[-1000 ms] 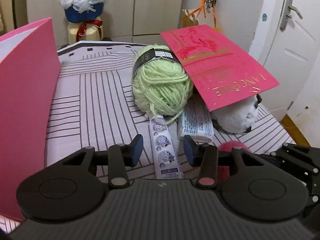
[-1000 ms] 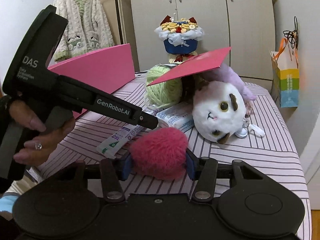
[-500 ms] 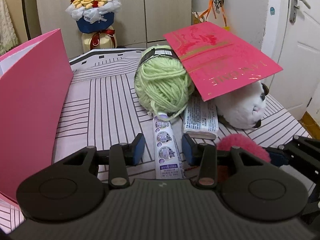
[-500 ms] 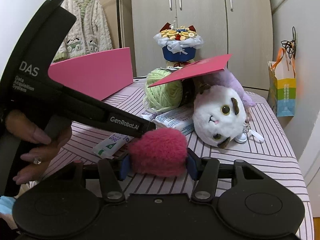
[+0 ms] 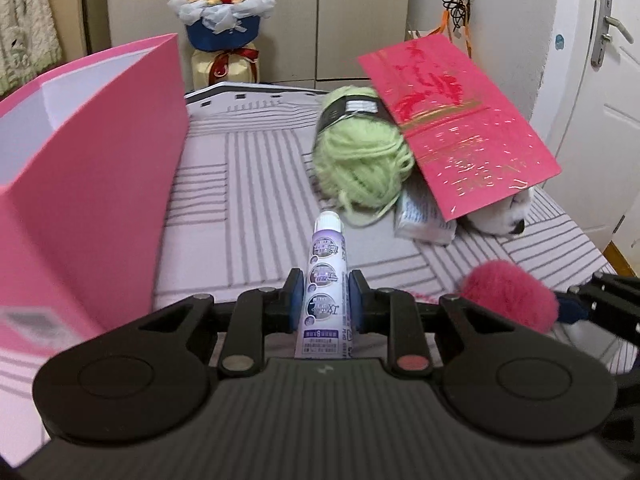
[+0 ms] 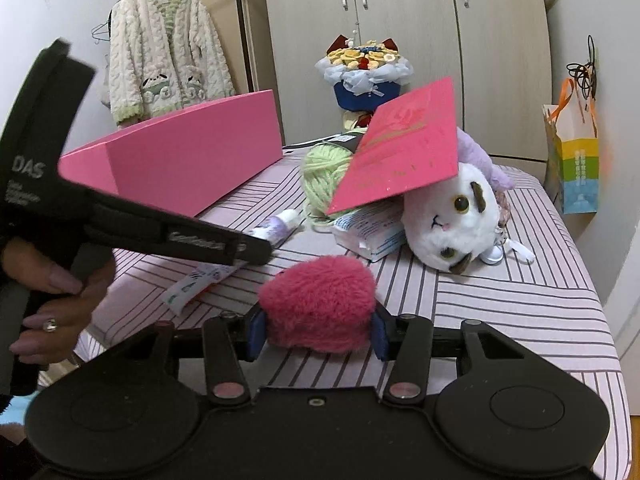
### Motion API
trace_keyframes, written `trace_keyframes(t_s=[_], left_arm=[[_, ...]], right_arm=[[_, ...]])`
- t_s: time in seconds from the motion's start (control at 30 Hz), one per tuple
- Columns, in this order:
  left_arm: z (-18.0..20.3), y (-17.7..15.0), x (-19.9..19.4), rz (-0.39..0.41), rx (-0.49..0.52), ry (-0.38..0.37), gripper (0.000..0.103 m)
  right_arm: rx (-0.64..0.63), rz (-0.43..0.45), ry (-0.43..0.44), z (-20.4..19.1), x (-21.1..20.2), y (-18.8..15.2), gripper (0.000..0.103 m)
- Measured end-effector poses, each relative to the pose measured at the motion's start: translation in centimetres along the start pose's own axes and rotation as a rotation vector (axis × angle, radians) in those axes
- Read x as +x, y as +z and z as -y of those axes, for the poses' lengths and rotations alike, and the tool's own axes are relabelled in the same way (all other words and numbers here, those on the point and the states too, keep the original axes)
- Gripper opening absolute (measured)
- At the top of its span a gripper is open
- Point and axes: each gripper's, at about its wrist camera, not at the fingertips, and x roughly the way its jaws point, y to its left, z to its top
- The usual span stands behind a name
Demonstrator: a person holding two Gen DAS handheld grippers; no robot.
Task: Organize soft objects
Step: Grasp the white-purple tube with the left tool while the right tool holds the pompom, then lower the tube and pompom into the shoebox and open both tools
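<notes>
My left gripper (image 5: 323, 300) is shut on a purple and white tube (image 5: 326, 280), held just above the striped cloth. My right gripper (image 6: 317, 330) is shut on a fluffy pink pompom (image 6: 318, 306), lifted off the table; the pompom also shows in the left wrist view (image 5: 510, 294). A green yarn ball (image 5: 362, 160) lies further back, partly under a red envelope (image 5: 456, 124). A white plush cat (image 6: 452, 220) lies beside it. An open pink box (image 5: 88, 168) stands at the left.
A white tissue pack (image 5: 420, 216) lies under the envelope. A flower bouquet (image 5: 222, 12) stands behind the table. A paper gift bag (image 6: 574, 160) hangs at the right, with the table edge and a door (image 5: 600, 120) near it.
My left gripper has closed on the tube and lifted it, swinging left toward the pink box. My right gripper has risen a little with the pompom.
</notes>
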Motion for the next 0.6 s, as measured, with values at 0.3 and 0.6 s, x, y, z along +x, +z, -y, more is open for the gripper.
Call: trace_keyframes(t_s=[0.3,0.6], left_arm=[[-3.0,-1.1,-2.7,-0.022,-0.062,-0.040,0.023],[-4.5,-1.2,-4.7,-0.003,-0.078,-0.055,0.023]], right_arm=[[-0.023,-0.042,0.002,-0.8,-0.3,0.5,0.055],[-0.001,-0.077,0.051,-1.1,-0.7,1.1,0.055]])
